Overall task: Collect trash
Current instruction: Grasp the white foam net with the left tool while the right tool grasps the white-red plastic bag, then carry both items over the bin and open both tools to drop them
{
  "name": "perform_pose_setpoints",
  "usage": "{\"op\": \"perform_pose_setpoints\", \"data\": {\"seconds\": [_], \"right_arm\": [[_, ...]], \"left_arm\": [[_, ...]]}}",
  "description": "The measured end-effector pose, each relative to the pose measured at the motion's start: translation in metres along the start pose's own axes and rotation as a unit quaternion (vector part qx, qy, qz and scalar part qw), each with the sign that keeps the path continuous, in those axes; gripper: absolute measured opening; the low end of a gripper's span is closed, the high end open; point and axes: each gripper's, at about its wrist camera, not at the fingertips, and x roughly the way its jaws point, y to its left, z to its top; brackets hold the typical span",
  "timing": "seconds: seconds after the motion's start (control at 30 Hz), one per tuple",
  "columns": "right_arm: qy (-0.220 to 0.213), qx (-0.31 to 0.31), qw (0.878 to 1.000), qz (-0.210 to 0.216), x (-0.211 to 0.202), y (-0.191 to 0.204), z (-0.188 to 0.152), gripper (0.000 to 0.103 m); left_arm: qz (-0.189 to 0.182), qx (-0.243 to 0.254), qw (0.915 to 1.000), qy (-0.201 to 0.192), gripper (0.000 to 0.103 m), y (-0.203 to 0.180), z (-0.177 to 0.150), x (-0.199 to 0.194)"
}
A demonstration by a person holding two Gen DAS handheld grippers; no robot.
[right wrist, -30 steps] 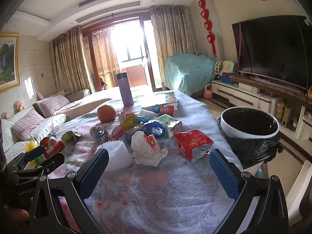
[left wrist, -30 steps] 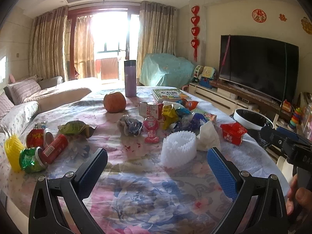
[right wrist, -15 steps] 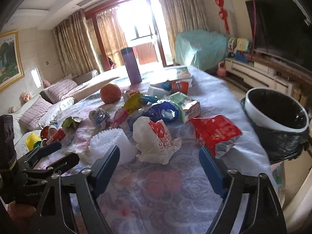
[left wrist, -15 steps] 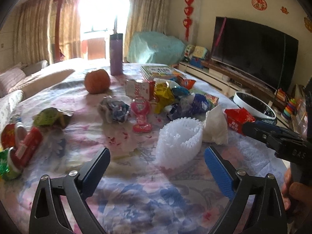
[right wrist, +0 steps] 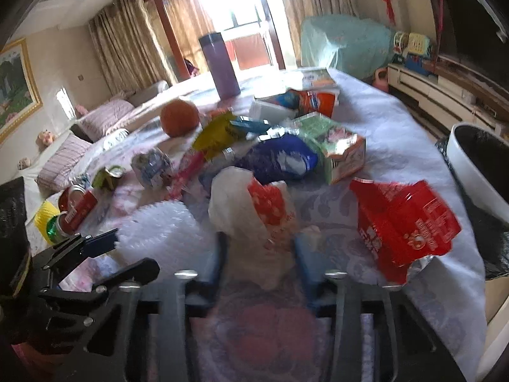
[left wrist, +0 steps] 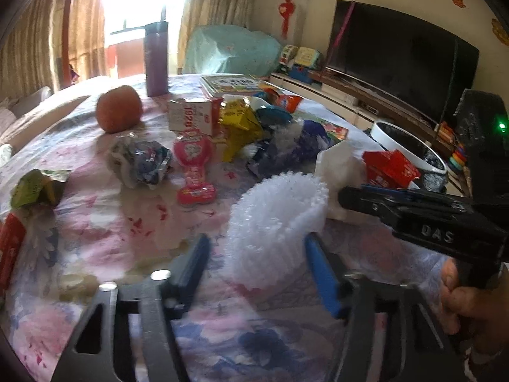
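Trash lies scattered on a floral tablecloth point(left wrist: 105, 238). My left gripper point(left wrist: 257, 264) straddles a white foam fruit net point(left wrist: 276, 219). Its jaws are closing: the right pad touches the net, while the left pad stands a little clear. My right gripper point(right wrist: 261, 261) has a crumpled white plastic bag with red print point(right wrist: 251, 210) filling the gap between its blue pads, and its jaws are closing on it. In the left wrist view the right gripper point(left wrist: 346, 195) points at that bag point(left wrist: 340, 168). The left gripper point(right wrist: 127, 254) shows beside the net point(right wrist: 159, 232).
A white bin with a black liner point(right wrist: 461, 165) stands off the table's right edge, beyond a red packet point(right wrist: 404, 222). Further back lie a blue bag point(right wrist: 280, 159), boxes, an orange point(left wrist: 119, 108) and a purple flask point(left wrist: 156, 60). Cans point(right wrist: 76, 207) sit at the left.
Both grippers came forward and down toward the table. Their wide-open jaws narrowed, the left around the foam net and the right around the white bag.
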Motion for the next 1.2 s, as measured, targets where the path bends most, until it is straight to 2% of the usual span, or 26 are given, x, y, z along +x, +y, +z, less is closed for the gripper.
{"op": "perform_pose_setpoints", "data": {"seconds": [0.03, 0.07, 0.13, 0.27, 0.47, 0.7, 1.0, 1.2], "right_arm": [[0.000, 0.005, 1.000, 0.003, 0.000, -0.001, -0.001, 0.026], [-0.003, 0.009, 1.000, 0.007, -0.002, -0.003, -0.001, 0.019], [-0.008, 0.012, 1.000, 0.010, -0.007, -0.005, -0.001, 0.015], [-0.019, 0.011, 1.000, 0.017, -0.022, -0.005, -0.003, 0.009], [-0.043, 0.010, 0.999, 0.018, -0.042, -0.002, 0.000, 0.008], [-0.072, 0.026, 0.997, 0.011, -0.072, -0.018, 0.000, 0.008], [-0.103, 0.065, 0.992, -0.025, -0.110, -0.067, -0.002, 0.008], [-0.113, 0.088, 0.988, -0.056, -0.125, -0.103, -0.005, 0.008]], "left_arm": [[-0.005, 0.001, 1.0000, 0.002, 0.033, -0.001, 0.000, 0.001], [-0.008, 0.003, 1.0000, 0.004, 0.029, -0.001, 0.000, 0.002], [-0.009, 0.006, 0.9999, 0.003, 0.021, -0.002, 0.000, 0.002], [-0.015, 0.005, 0.9998, -0.009, 0.020, -0.005, 0.002, -0.006], [-0.019, 0.009, 0.9992, -0.033, 0.020, -0.016, 0.006, -0.026], [-0.039, 0.017, 0.9982, -0.042, 0.020, -0.034, 0.016, -0.036], [-0.077, 0.051, 0.9947, -0.044, 0.020, -0.079, 0.035, -0.027], [-0.095, 0.077, 0.9918, -0.038, 0.020, -0.107, 0.051, -0.002]]}}
